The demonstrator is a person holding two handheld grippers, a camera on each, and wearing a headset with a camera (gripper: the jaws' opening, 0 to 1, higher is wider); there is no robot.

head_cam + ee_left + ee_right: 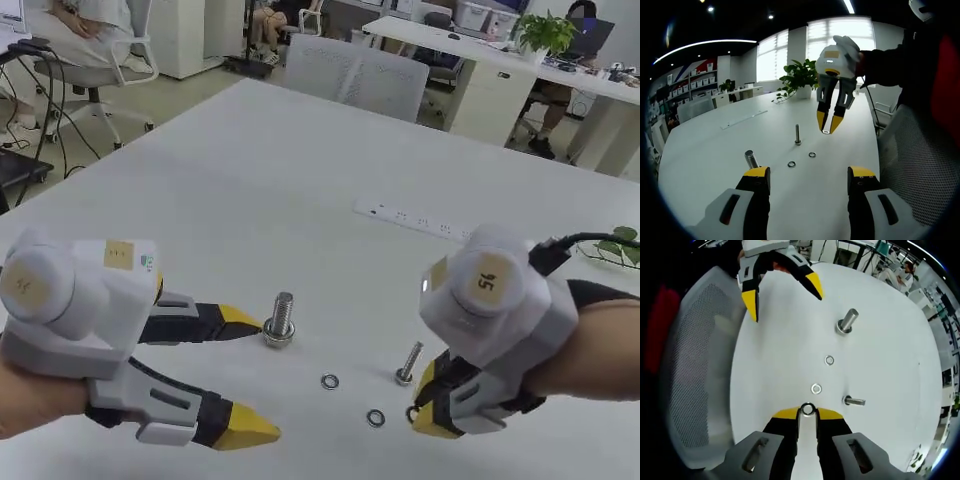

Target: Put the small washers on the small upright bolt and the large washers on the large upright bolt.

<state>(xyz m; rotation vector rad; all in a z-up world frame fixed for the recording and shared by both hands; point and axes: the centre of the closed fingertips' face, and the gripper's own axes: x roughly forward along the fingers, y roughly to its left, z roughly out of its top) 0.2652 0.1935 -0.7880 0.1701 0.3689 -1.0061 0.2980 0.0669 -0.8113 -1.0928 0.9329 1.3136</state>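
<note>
The large upright bolt [279, 320] stands on the white table [250, 180], and the small upright bolt [408, 363] stands to its right. Two washers [329, 381] [375, 417] lie flat between them, nearer me. My left gripper [248, 375] is open just left of the large bolt, nothing between its fingers. My right gripper [420, 415] hovers near the small bolt, shut on a washer [807, 409] at its tips. The left gripper view shows the right gripper [830, 122] raised above the table with that washer [826, 131], beyond the small bolt [797, 135] and large bolt [751, 159].
A long white strip [415, 220] lies on the table behind the bolts. A plant [615, 250] sits at the right edge. A grey mesh chair [350, 75] stands at the far side of the table, with desks and seated people beyond.
</note>
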